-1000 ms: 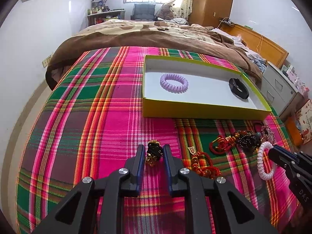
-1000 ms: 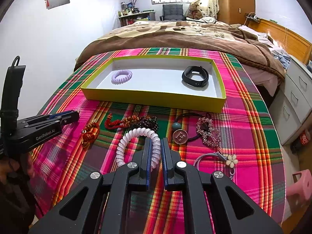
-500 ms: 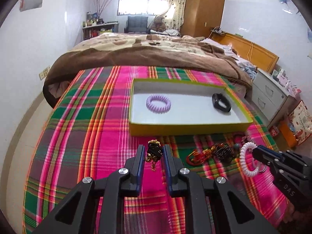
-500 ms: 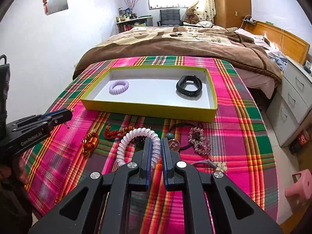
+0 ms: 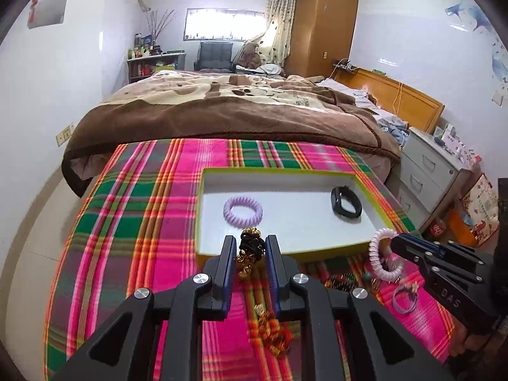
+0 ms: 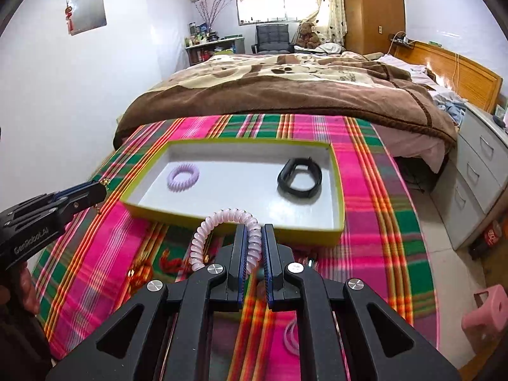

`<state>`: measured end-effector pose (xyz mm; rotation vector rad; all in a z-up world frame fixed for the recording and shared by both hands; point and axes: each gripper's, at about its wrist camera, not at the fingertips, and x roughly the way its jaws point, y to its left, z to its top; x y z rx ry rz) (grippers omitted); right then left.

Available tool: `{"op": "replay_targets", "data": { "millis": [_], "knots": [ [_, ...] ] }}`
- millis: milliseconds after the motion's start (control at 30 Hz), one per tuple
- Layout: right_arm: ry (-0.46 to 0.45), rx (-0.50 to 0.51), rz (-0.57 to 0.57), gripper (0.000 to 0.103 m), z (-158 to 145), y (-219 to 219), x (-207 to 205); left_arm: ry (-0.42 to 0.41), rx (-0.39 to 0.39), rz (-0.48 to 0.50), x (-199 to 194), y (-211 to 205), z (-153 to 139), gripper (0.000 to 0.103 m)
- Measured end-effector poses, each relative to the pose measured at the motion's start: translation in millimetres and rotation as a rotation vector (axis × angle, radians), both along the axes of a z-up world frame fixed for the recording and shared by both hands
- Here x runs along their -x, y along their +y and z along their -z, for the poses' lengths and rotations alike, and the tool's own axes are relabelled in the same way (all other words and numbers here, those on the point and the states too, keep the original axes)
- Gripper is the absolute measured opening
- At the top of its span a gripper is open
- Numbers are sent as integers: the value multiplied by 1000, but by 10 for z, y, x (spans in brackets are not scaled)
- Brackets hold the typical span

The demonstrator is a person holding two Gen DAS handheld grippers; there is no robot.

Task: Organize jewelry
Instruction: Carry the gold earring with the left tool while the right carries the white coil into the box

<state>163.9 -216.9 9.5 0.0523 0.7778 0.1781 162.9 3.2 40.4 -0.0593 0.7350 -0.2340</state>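
Left gripper (image 5: 248, 247): my fingers pinch the black-and-gold hair tie (image 5: 250, 247), lifted off the plaid cloth (image 5: 133, 222), at the near wall of the yellow tray (image 5: 317, 255).
Tray: purple coil tie (image 5: 243, 210) at left, black band (image 5: 346, 201) at right.
Right gripper (image 6: 254, 244): my fingers are clamped on the pink coil tie (image 6: 222, 222), raised just before the tray's near wall.
Cloth: more jewelry (image 5: 341, 281) lies below.

Tray (image 5: 320, 251): yellow walls, white floor. Inside: lilac coil band (image 5: 243, 210), black strap (image 5: 346, 202). Beneath: pink-green plaid cloth (image 5: 127, 222).
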Motion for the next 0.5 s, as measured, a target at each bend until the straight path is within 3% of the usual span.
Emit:
{"op": "replay_targets", "data": {
  "millis": [500],
  "knots": [
    [55, 14, 16, 10, 122, -8, -824, 33, -18, 15, -578, -165, 210, 19]
  ]
}}
